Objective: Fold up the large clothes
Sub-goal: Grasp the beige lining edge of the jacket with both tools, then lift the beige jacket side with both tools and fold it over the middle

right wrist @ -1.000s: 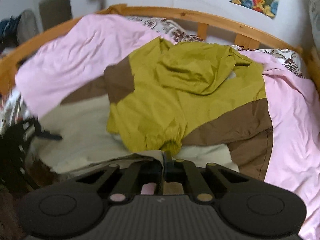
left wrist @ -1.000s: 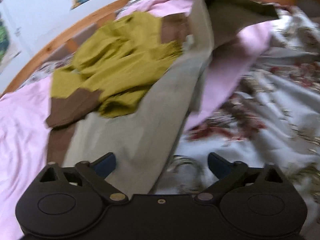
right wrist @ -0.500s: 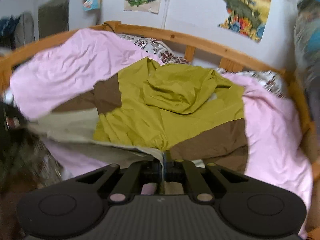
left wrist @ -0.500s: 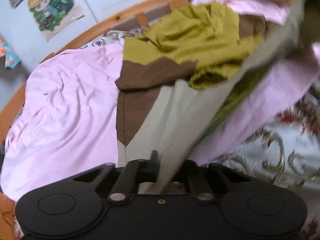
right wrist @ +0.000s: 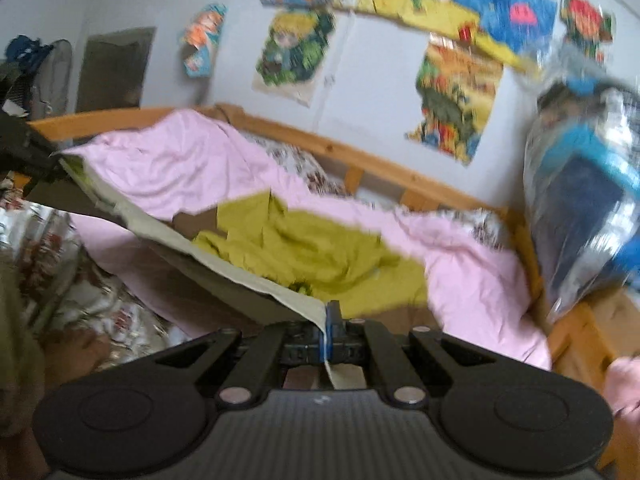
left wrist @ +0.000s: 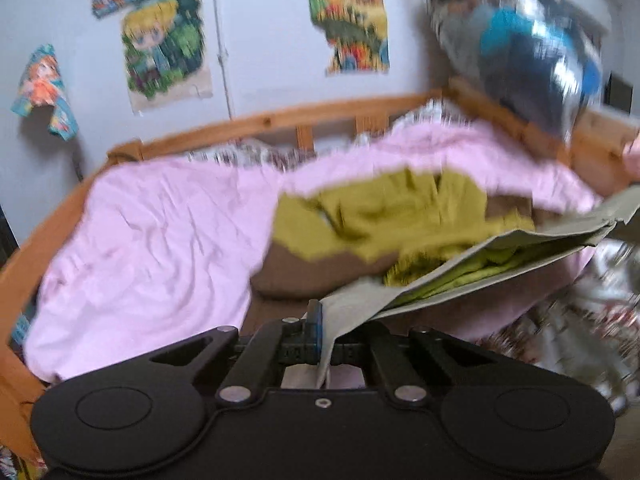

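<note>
Both claws are pinching the same garment, a big jacket [left wrist: 400, 216] in olive-yellow, brown and pale beige, which sprawls across the pink sheet [left wrist: 160, 240] of a wooden-framed bed [left wrist: 280, 120].

The left gripper [left wrist: 320, 332] has its jaws pressed together on the beige hem [left wrist: 460, 276]; they were wide a moment ago and have just been closing, and the cloth now sits clamped between them. From that pinch the hem runs up and away toward two o'clock, lifted off the mattress, with a strip of bright green lining showing under its edge.

The right gripper [right wrist: 330, 332] is likewise clamped on the hem [right wrist: 224, 268], a flap of beige poking out behind the blue pads. From there the edge stretches taut toward ten o'clock, where the other claw shows as a dark shape [right wrist: 24, 148] at the far end.

The yellow body of the jacket lies crumpled at twelve o'clock ahead of both tools. A patterned floral cover [right wrist: 60, 280] lies at the sheet's near edge. Cartoon posters [right wrist: 296, 48] hang on the wall behind.
</note>
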`<state>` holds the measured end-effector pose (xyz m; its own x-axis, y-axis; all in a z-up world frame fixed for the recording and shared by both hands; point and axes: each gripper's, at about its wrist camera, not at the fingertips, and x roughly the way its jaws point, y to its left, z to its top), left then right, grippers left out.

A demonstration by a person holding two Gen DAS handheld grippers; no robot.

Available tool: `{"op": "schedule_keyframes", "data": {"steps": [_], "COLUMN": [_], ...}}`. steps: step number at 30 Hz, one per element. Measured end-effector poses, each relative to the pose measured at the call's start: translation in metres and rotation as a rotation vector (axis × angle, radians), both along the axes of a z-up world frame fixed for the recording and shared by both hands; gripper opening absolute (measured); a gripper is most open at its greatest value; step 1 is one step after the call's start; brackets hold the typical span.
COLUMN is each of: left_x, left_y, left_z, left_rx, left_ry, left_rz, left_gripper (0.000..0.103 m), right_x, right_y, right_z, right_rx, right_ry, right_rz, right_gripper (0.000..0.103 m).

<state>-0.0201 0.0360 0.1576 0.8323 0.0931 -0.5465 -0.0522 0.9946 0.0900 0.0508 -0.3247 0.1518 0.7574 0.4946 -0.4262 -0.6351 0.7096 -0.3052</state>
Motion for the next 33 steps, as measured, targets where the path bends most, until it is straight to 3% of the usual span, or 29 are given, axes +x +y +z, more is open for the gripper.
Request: {"op": "schedule_keyframes", "data": {"steps": [4, 7, 11, 14, 20, 26, 33], "left_x": [-0.006, 0.02, 0.093, 0.16, 0.291, 0.385, 0.442], "left_y": [0.001, -0.002, 0.003, 0.015, 0.038, 0.07, 0.084], "left_z": [0.049, 0.074, 0.093, 0.09, 0.034, -0.055, -0.154], "left_rx": [-0.029, -0.024, -0.004, 0.007, 0.069, 0.005, -0.03], "left_ry": [-0.062, -0.061, -0.022, 0.02, 0.135, 0.263, 0.384], "left_rz": [-0.008, -0.024, -0.005, 0.01, 0.036, 0.063, 0.04], "left_gripper": [0.0, 0.0, 0.0, 0.0, 0.0, 0.0, 0.001], "right_x": [-0.018, 0.0, 0.069, 0.14, 0.274, 0.376, 0.44], "right_y": [-0.003, 0.001, 0.017, 0.039, 0.08, 0.105, 0.116], "right_z": [0.043, 0.067, 0.084, 0.077, 0.032, -0.035, -0.117], "right_rx": [-0.028, -0.05, -0.095, -0.168, -0.23, -0.265, -0.294], "right_ry": [-0.102, -0.149, -0.16, -0.165, -0.078, 0.075, 0.19], "right_rz": [0.037, 0.039, 0.02, 0.008, 0.008, 0.013, -0.006], "right_gripper": [0.002, 0.002, 0.002, 0.002, 0.002, 0.002, 0.002]}}
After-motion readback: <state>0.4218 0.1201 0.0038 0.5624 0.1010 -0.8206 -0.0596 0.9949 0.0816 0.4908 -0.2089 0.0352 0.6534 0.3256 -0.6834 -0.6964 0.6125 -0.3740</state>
